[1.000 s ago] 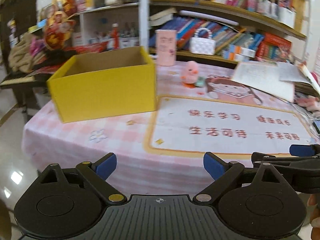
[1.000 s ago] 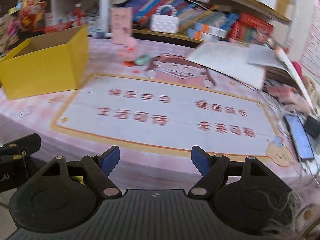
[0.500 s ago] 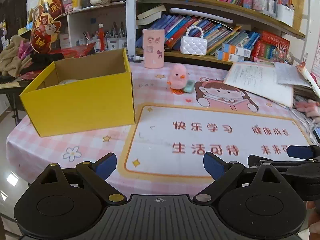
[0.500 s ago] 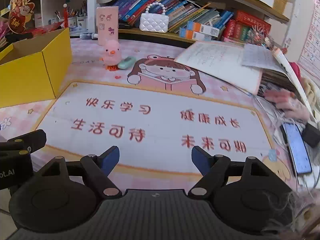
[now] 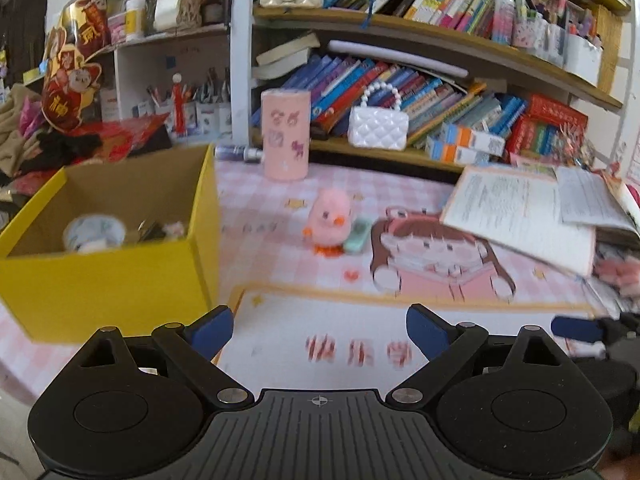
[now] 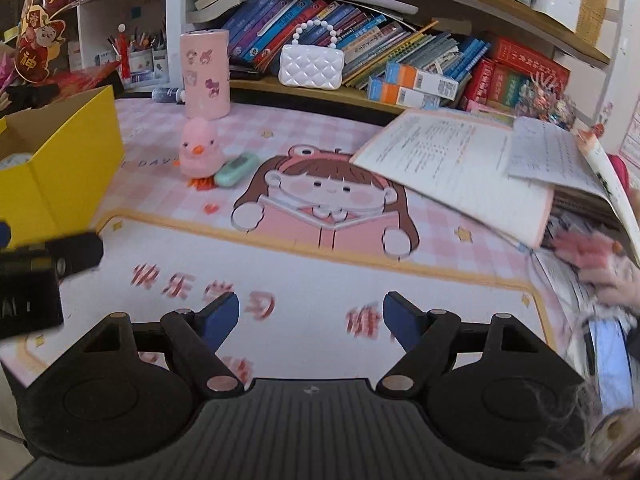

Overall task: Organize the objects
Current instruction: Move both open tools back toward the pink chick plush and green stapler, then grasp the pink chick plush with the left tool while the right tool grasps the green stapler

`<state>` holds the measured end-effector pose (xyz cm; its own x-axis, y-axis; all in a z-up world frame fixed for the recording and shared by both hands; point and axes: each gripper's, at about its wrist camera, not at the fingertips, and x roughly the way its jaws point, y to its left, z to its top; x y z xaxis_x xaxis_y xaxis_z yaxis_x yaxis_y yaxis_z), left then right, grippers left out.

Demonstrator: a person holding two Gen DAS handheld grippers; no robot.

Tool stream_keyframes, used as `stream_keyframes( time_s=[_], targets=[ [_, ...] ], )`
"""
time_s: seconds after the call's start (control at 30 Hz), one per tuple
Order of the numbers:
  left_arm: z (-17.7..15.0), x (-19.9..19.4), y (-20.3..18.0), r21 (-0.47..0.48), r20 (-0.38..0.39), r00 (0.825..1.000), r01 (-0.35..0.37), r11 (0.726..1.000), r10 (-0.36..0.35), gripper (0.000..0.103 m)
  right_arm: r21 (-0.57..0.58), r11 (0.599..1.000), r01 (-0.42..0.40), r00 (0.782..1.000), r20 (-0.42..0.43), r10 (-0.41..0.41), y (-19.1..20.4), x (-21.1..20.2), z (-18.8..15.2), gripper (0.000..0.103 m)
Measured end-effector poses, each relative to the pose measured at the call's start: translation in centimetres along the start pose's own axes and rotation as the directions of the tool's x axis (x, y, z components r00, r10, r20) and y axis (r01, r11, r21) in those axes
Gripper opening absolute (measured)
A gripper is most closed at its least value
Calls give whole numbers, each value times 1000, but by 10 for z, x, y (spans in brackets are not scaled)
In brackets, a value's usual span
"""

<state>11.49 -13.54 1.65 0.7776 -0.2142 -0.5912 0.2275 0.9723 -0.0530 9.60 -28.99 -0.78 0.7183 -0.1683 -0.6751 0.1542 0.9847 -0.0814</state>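
Observation:
A pink chick toy (image 5: 328,220) (image 6: 200,150) stands on the pink checked tablecloth, with a small mint-green case (image 5: 357,235) (image 6: 236,168) touching its right side. To the left is an open yellow box (image 5: 104,280) (image 6: 76,152) holding a white cup (image 5: 94,232) and small items. My left gripper (image 5: 320,330) hovers over the desk mat (image 6: 320,272) beside the box corner; its jaws are closing slightly with nothing between them. My right gripper (image 6: 311,316) is open and empty over the mat's middle.
A pink cylinder (image 5: 285,136) and a white quilted bag (image 5: 378,128) stand at the back by the bookshelf. Loose papers (image 6: 460,168) cover the right side. A phone (image 6: 610,360) lies at the right edge.
Both grippers have moved forward over the table, toward the chick and the box. The box's inside has come into sight. Both jaws still stand wide.

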Motion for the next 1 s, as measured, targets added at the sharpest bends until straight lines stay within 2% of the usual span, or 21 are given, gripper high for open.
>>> stream_keyframes(
  time_s=[0.17, 0.33, 0.57, 0.67, 0.8, 0.83, 0.93, 0.97, 1.0],
  targets=[
    [28, 34, -9, -43, 13, 1000, -1, 999, 2, 91, -44, 999, -30, 999, 27, 31, -18, 25, 18, 78],
    [46, 79, -20, -15, -7, 999, -40, 999, 40, 85, -70, 996, -56, 998, 35, 58, -34, 49, 34, 78],
    [58, 137, -34, 31, -47, 996, -80, 996, 82, 82, -107, 989, -100, 994, 27, 103, -42, 74, 44, 78],
    [63, 160, -36, 29, -71, 992, -100, 995, 102, 76, -124, 985, -117, 993, 19, 121, -44, 85, 48, 78],
    [68, 187, -36, 20, -89, 987, -131, 991, 132, 73, -162, 976, -146, 988, 20, 152, -43, 98, 53, 78],
    [69, 193, -37, 26, -93, 986, -136, 990, 138, 72, -178, 972, -155, 987, 22, 161, -42, 101, 54, 78],
    [71, 211, -37, 41, -116, 982, -149, 988, 153, 57, -201, 964, -175, 983, 19, 183, -41, 110, 56, 79],
    [70, 217, -35, 43, -135, 980, -145, 989, 149, 48, -203, 962, -185, 981, 17, 192, -41, 114, 56, 80],
    [69, 220, -33, 45, -144, 978, -146, 988, 151, 47, -204, 960, -194, 979, 16, 201, -40, 116, 57, 81]
  ],
)
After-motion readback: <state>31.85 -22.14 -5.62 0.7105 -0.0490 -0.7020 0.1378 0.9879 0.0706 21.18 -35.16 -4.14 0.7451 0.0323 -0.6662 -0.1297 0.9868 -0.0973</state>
